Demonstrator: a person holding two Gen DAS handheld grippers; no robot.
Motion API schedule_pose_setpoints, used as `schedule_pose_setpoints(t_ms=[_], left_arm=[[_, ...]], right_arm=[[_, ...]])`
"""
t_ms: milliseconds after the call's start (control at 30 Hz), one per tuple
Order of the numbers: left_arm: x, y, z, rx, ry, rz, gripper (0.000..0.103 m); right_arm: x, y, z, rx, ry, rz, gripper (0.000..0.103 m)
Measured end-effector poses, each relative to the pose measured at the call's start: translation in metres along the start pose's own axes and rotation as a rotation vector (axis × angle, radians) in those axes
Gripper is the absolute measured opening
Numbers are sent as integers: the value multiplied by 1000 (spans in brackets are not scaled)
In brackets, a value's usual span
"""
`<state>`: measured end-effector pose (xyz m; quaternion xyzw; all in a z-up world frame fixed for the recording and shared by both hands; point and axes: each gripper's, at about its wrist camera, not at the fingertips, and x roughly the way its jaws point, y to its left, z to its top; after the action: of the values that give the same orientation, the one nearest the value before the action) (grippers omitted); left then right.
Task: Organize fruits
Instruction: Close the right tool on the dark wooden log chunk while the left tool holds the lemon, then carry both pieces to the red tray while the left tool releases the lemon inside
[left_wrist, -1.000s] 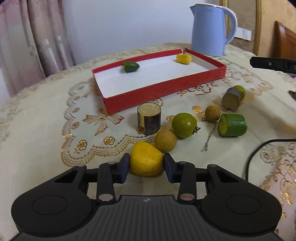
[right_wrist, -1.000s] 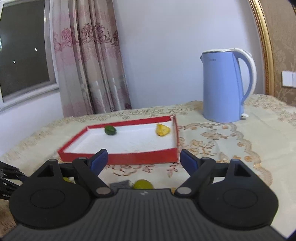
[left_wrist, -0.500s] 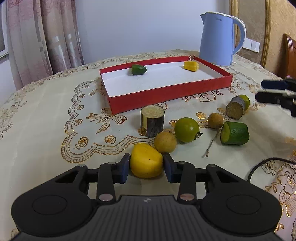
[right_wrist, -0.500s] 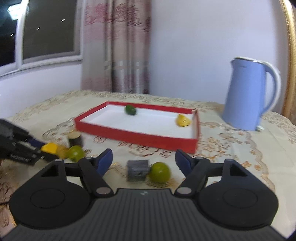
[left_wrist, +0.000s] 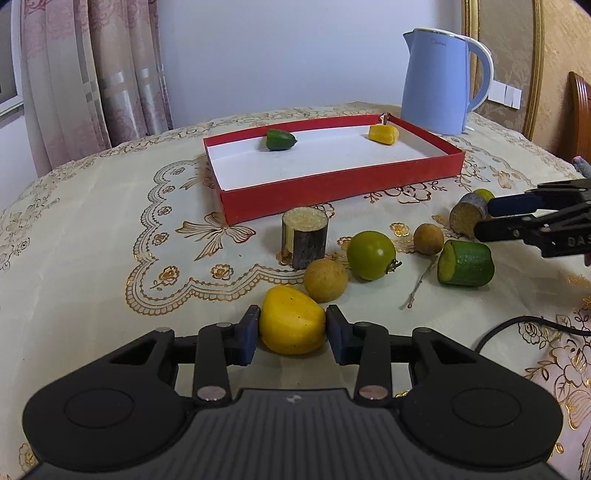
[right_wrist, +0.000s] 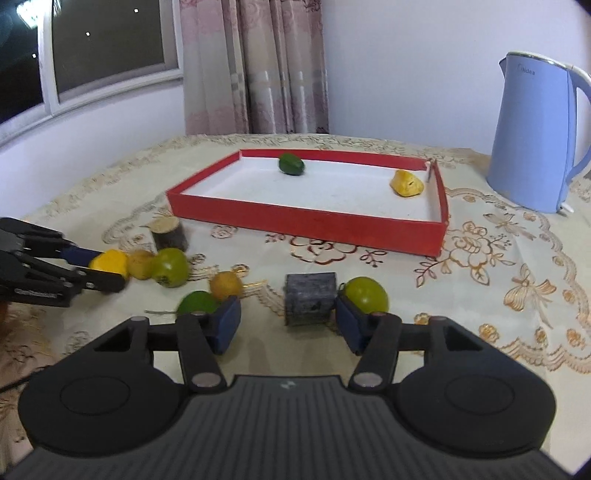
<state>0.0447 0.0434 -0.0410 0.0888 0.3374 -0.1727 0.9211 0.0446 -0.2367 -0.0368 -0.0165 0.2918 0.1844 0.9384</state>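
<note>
Left gripper fingers clamped on yellow fruit at surface's near edge. Right gripper fingers spread wide, empty, flanking grey cane piece. Red tray toward far edge holds two pieces.

Tablecloth: woven cloth w/ glossy gold embroidery. Tray: matt red card, white paper inside. Kettle: smooth satin blue plastic. Cane: rough bark, fibrous cut top. Tomato: glossy skin. Left gripper: matt black plastic.
</note>
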Motion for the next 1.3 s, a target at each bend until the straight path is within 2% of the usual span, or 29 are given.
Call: schedule_pose_setpoints(t_ms=[233,300,467,633,767,867,1033,1300], left_arm=[[0,-1,-1,6,-4,6,37],[0,-1,-1,3,-5,6,37],[0,-1,-1,6,-9,10,37],[0,0,-2,-2,-10,7,38],[0,-1,-1,-3,-11,7,38],[-1,0,-3,-3,-13,6,38],[-1,0,-3,-4,-14,5,38],[-1,-1,-3,5,-18,11,38]], right_arm=[[13,4,11,-50,8,-6,48],[13,10,10,-88,15,-38,43],[8,11,7,-114,33,-50,42],[1,4,8,-45,27,72,42],[16,4,8,-56,50,-9,42],[17,5,6,-65,52,-15,42],[21,2,6,-62,57,-28,33],[22,3,6,-69,57,-35,33]])
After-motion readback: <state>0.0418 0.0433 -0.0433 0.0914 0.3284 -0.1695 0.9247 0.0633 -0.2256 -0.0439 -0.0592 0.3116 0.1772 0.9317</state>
